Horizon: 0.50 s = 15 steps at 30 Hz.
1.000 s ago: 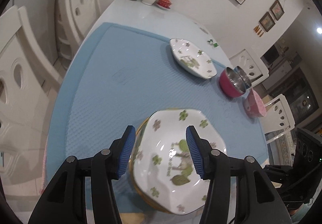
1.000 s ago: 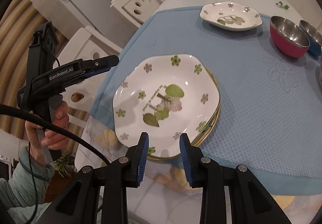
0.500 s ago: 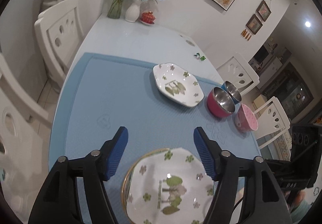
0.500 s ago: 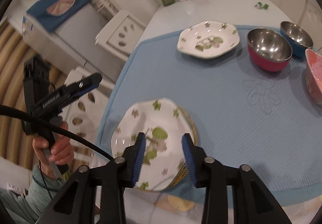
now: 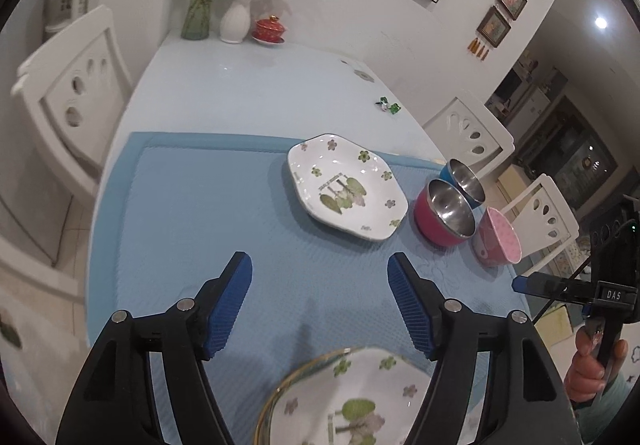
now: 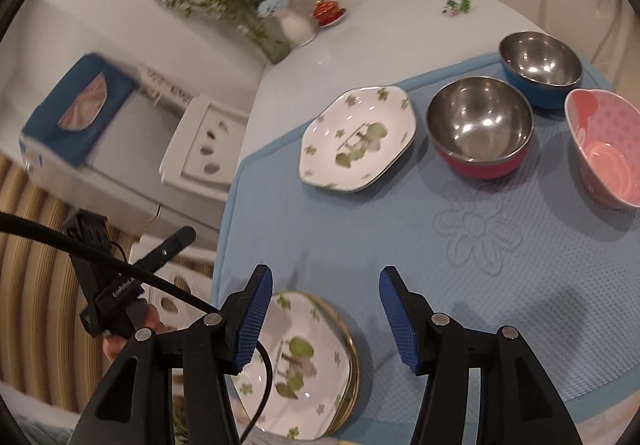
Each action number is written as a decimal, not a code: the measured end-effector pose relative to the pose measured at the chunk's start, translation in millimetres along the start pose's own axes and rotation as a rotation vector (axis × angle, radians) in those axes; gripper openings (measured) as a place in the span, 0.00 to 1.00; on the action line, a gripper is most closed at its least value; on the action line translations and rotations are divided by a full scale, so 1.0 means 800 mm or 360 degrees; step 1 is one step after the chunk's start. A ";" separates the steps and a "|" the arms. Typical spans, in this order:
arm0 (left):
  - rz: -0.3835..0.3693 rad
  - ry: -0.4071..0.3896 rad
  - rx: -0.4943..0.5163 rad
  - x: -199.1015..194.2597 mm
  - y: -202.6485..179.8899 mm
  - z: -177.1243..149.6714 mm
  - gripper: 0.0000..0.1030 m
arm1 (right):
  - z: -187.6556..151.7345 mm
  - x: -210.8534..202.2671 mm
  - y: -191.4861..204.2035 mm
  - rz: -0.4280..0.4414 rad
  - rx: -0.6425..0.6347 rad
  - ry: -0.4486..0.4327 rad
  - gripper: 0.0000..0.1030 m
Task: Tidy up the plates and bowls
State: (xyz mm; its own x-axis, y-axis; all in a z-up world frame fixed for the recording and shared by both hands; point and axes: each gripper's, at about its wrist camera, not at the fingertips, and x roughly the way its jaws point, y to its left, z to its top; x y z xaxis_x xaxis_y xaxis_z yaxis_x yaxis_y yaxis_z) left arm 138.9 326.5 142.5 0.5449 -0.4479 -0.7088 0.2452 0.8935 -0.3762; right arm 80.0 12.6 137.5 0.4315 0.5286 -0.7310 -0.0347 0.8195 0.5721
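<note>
In the left wrist view, the left gripper [image 5: 320, 301] hangs with its ribbed blue pads spread wide and empty above a waffle-textured blue mat [image 5: 192, 205] on a glossy pale table [image 5: 248, 85]. A stack of glazed hexagonal plates [image 5: 352, 401] lies beneath it at the near edge; a lone floral plate [image 5: 346, 187] sits farther off, just beside a red steel-lined bowl [image 5: 444, 213], a blue bowl [image 5: 464, 177] and a pink dotted bowl [image 5: 498, 237]. The other handle reads "DAS".

In the right wrist view, the right gripper [image 6: 326, 315] is likewise released, over the mat [image 6: 500, 285] with an embossed flower [image 6: 478, 235]. The stack [image 6: 296, 365] lies below its left pad. White chairs [image 6: 204, 143] and a vase of flowers [image 6: 296, 25] surround the table.
</note>
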 end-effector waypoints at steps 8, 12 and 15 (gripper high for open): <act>-0.0045 0.0064 -0.0064 0.062 0.012 0.044 0.67 | 0.096 0.041 -0.001 -0.0177 -0.0054 0.0034 0.52; -0.0034 0.0141 -0.0108 0.112 0.020 0.064 0.67 | 0.158 0.094 0.008 -0.0374 -0.0121 0.0059 0.52; -0.0044 0.0222 -0.0134 0.152 0.023 0.075 0.67 | 0.208 0.152 0.008 -0.0517 -0.0116 0.0182 0.52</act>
State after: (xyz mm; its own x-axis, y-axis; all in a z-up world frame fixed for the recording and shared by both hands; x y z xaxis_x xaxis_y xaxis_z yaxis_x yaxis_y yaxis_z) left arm 257.6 290.4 84.9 0.4209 -0.4775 -0.7712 0.1875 0.8776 -0.4411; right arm 282.6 45.6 114.2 0.3268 0.2559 -0.9098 0.0215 0.9604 0.2779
